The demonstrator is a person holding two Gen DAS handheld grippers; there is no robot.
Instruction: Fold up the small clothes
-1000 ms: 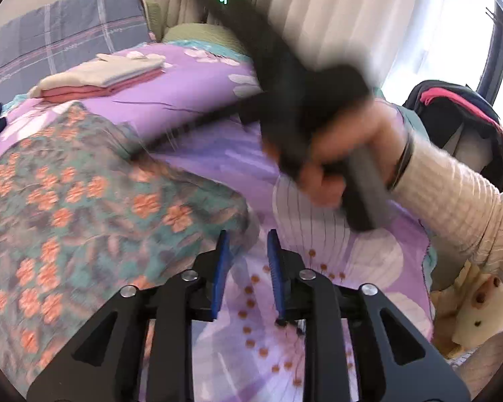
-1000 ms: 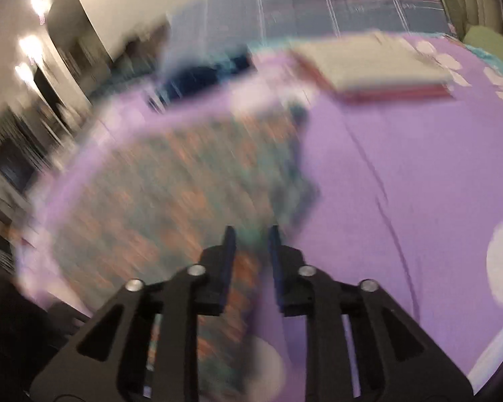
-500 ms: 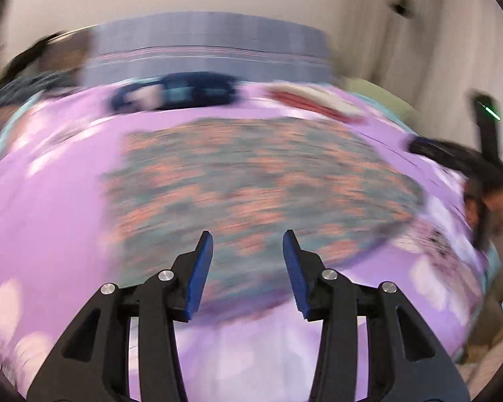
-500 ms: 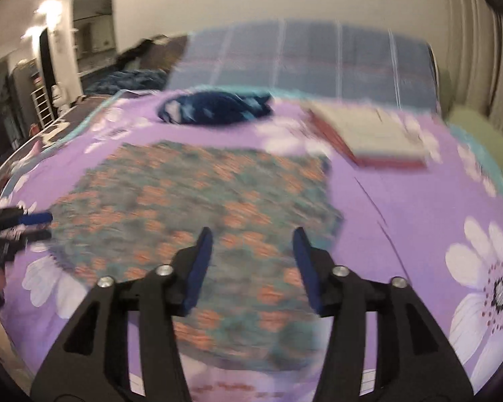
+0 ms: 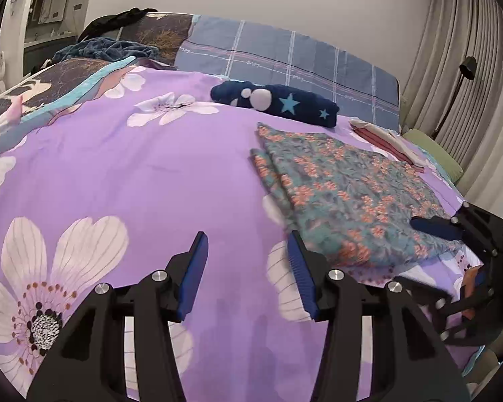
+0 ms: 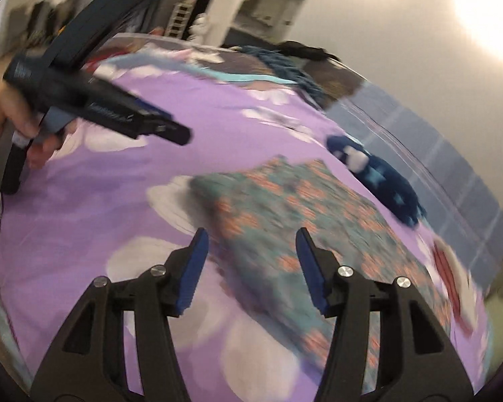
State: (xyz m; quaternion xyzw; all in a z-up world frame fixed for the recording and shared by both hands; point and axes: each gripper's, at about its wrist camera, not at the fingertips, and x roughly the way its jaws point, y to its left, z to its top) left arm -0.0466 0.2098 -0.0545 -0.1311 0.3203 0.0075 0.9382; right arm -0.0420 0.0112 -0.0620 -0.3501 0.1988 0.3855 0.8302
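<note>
A teal garment with orange flowers (image 5: 345, 197) lies folded flat on the purple flowered bedspread (image 5: 144, 174). My left gripper (image 5: 248, 268) is open and empty, hovering over bare bedspread just left of the garment's near corner. My right gripper (image 6: 249, 261) is open and empty above the garment's near edge (image 6: 285, 221); that view is blurred. The right gripper also shows at the right edge of the left wrist view (image 5: 452, 231), over the garment's right corner. The left gripper shows in the right wrist view (image 6: 110, 110), held in a hand.
A rolled navy garment with stars (image 5: 278, 102) lies beyond the floral one. A folded pink and cream stack (image 5: 385, 140) sits at the far right. A plaid pillow (image 5: 285, 57), a dark blanket (image 5: 107, 50) and curtains (image 5: 466, 67) are behind.
Both grippers went from nearly shut to wide open. The left gripper swung away to the left of the garment. The floral garment now lies folded narrower than before.
</note>
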